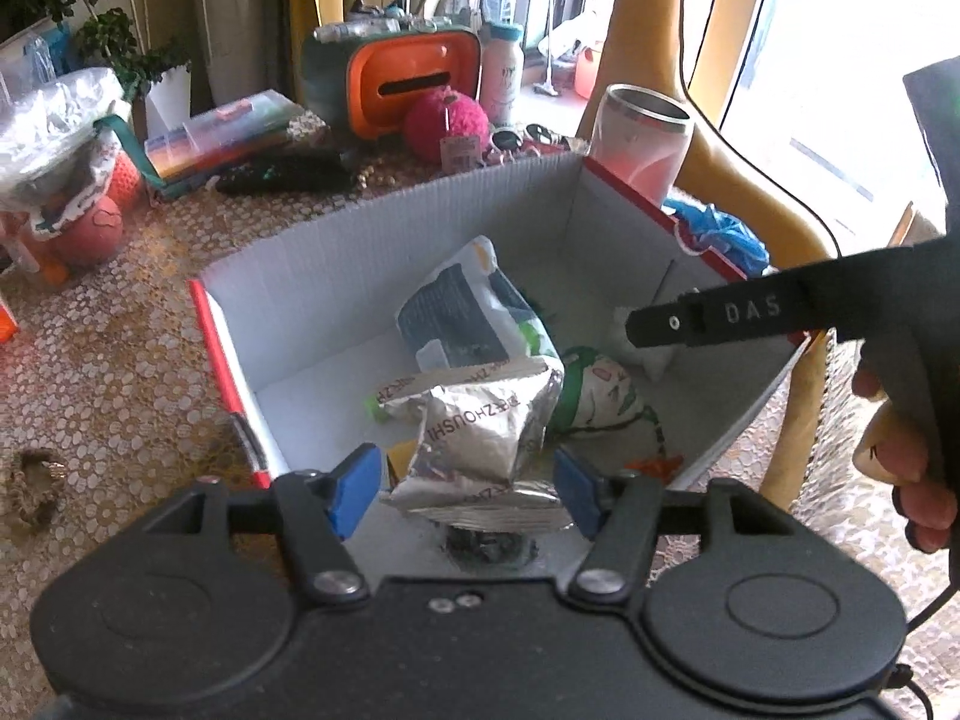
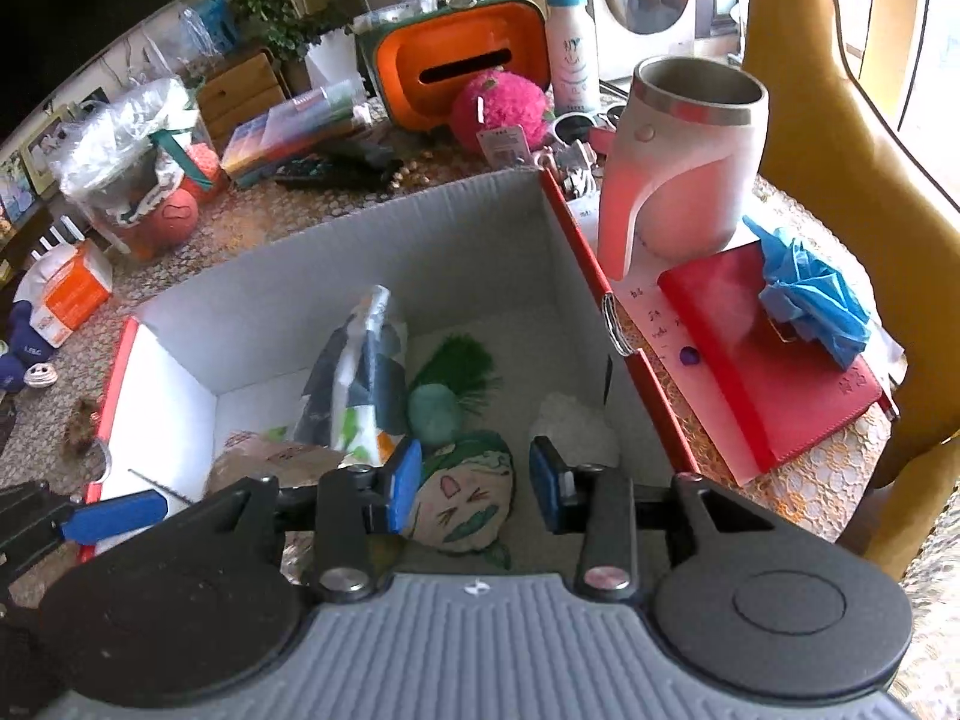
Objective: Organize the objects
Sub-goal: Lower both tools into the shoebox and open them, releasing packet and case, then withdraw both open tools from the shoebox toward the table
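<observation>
Silver foil pouch (image 1: 480, 438) lies in the box (image 1: 384, 228), between my left gripper (image 1: 471, 489)'s spread fingers, unpinched; my right gripper (image 2: 474, 489) gapes empty over the doll (image 2: 465, 495). I fear snagging the box's near wall. Beyond the box, mug (image 2: 690, 162) and pink ball (image 2: 501, 108) crowd its far rim.

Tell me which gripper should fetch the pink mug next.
Right. The right gripper is open and empty on the box side nearest the pink mug; the left gripper hangs over the silver packet.
</observation>
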Demonstrator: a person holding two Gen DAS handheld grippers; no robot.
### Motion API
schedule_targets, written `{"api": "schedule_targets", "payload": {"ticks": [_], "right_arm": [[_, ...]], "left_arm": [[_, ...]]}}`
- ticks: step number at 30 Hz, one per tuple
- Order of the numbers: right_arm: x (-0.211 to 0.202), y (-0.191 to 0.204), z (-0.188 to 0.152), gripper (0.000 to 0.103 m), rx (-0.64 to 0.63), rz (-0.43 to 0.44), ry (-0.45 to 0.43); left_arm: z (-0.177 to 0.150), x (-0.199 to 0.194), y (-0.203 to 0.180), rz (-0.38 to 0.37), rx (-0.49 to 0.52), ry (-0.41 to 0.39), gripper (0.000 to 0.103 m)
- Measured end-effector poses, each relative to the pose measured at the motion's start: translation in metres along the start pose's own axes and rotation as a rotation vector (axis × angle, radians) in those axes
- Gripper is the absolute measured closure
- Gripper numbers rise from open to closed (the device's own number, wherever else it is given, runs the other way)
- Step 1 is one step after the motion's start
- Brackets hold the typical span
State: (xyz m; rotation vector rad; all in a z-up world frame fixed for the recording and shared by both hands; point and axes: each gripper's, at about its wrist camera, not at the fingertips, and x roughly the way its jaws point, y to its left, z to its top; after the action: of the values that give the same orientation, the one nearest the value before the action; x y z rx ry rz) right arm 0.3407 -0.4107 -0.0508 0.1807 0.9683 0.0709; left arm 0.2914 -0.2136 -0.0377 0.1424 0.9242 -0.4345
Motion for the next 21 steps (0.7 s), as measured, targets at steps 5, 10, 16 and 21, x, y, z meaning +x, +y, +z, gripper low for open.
{"api": "schedule_targets", "payload": {"ticks": [5, 10, 16, 21], "right_arm": [[-0.019, 0.007, -0.007, 0.059, -0.012, 0.013, -0.022], [-0.042, 0.017, -0.017, 0.058, -0.022, 0.034, -0.049], [-0.072, 0.033, -0.031, 0.058, -0.045, 0.083, -0.081], [-0.093, 0.055, -0.044, 0.056, -0.091, 0.111, -0.104]], "left_arm": [[-0.005, -0.02, 0.007, 0.0, 0.0, -0.027, 0.039], [-0.013, -0.043, 0.02, 0.008, -0.02, -0.057, 0.039], [-0.025, -0.072, 0.034, 0.015, -0.038, -0.1, 0.039], [-0.039, -0.095, 0.05, 0.021, -0.067, -0.128, 0.037]]}}
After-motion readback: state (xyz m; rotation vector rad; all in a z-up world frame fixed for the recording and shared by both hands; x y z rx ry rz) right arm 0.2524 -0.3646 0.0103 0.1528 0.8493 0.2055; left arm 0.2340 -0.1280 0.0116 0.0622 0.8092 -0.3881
